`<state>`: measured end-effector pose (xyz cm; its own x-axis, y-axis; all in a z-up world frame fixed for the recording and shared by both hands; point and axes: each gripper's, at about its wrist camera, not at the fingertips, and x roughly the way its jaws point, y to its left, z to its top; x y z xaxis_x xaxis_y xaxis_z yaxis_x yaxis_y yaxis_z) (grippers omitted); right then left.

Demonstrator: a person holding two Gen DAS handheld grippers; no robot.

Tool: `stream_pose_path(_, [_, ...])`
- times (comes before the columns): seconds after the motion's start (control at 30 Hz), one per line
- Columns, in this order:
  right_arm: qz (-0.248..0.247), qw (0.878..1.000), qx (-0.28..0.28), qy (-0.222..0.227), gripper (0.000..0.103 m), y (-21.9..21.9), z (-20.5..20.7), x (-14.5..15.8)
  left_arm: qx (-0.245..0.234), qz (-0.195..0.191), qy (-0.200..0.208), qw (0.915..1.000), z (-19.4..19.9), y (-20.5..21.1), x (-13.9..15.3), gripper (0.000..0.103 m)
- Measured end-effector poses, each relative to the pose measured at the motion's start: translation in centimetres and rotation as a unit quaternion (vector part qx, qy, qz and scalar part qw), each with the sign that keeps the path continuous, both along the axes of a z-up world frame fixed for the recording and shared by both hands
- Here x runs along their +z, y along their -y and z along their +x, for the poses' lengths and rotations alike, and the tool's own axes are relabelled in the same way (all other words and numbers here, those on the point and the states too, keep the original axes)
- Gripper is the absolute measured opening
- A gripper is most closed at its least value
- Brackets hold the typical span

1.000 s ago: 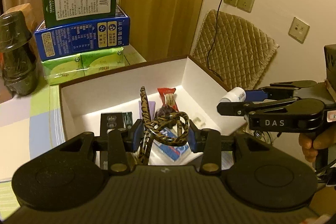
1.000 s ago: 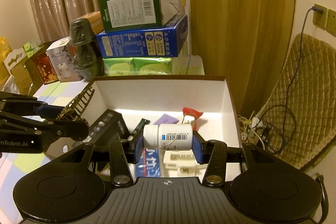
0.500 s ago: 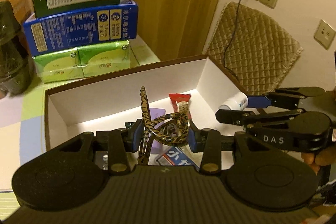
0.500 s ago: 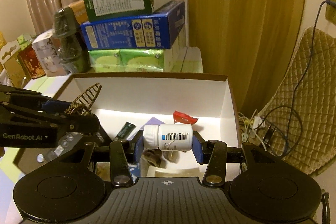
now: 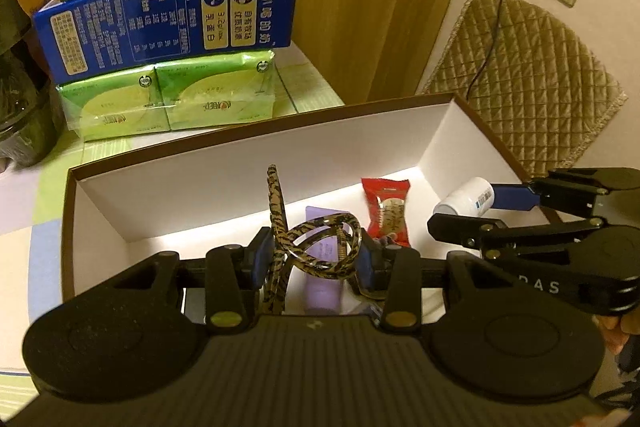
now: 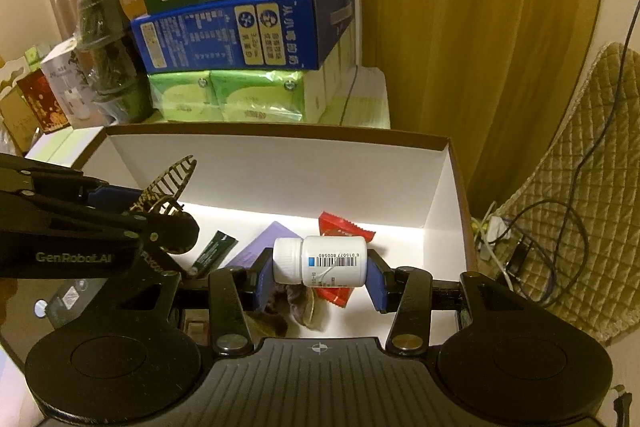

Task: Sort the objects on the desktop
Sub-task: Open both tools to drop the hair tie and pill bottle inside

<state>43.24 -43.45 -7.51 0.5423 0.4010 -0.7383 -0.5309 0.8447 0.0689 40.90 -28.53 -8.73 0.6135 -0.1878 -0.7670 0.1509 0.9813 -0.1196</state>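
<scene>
The left gripper [image 5: 310, 259] has its blue-padded fingers [image 5: 260, 259] clamped on a glossy tortoiseshell hair clip [image 5: 316, 247], a looped body with a curved toothed comb sticking up. The right gripper [image 6: 320, 277] has its fingers [image 6: 374, 287] clamped on a smooth white pill bottle [image 6: 320, 261], a cylinder lying sideways with a ribbed cap and barcode label. Both hang over an open cardboard box [image 5: 240, 179], brown outside and matte white inside, with straight walls. On its floor lie a crinkled red wrapper [image 5: 386, 205] near the far right corner and a flat lilac packet [image 5: 322, 283]. Behind the box, at the surface's far edge, printed cartons [image 5: 168, 23] stack on shiny green packs [image 5: 168, 99].
</scene>
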Motion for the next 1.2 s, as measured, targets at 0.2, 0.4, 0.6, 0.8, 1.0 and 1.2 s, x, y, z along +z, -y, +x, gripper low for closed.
stream_pose_path(0.2, [-0.005,1.0,0.001,-0.008,0.044,-0.3,1.2,-0.7,0.011,0.006,-0.016,0.9998,1.6,-0.1,-1.4,0.037])
stream_pose_path(0.4, [-0.006,1.0,0.004,-0.015,0.044,-0.5,2.0,-1.3,0.015,0.01,-0.025,0.9995,2.5,-0.2,-2.2,0.034])
stream_pose_path(0.6, [-0.002,1.0,0.015,-0.021,0.044,-1.1,2.4,-1.8,0.02,0.017,-0.026,0.9993,3.0,-0.5,-2.2,0.037])
stream_pose_path(0.8, [0.002,0.999,0.03,-0.026,0.044,-2.0,2.5,-2.2,0.035,0.027,-0.02,0.9988,2.8,-1.2,-1.6,0.052])
stream_pose_path(1.0, [0.021,0.999,0.042,-0.013,0.052,-2.7,2.3,-1.8,0.05,0.04,-0.01,0.9979,1.8,-1.7,-0.6,0.07])
stream_pose_path(1.2, [0.037,0.999,0.037,0.0,0.081,-2.3,1.6,-0.8,0.073,0.043,0.004,0.9964,0.1,-2.9,1.0,0.081])
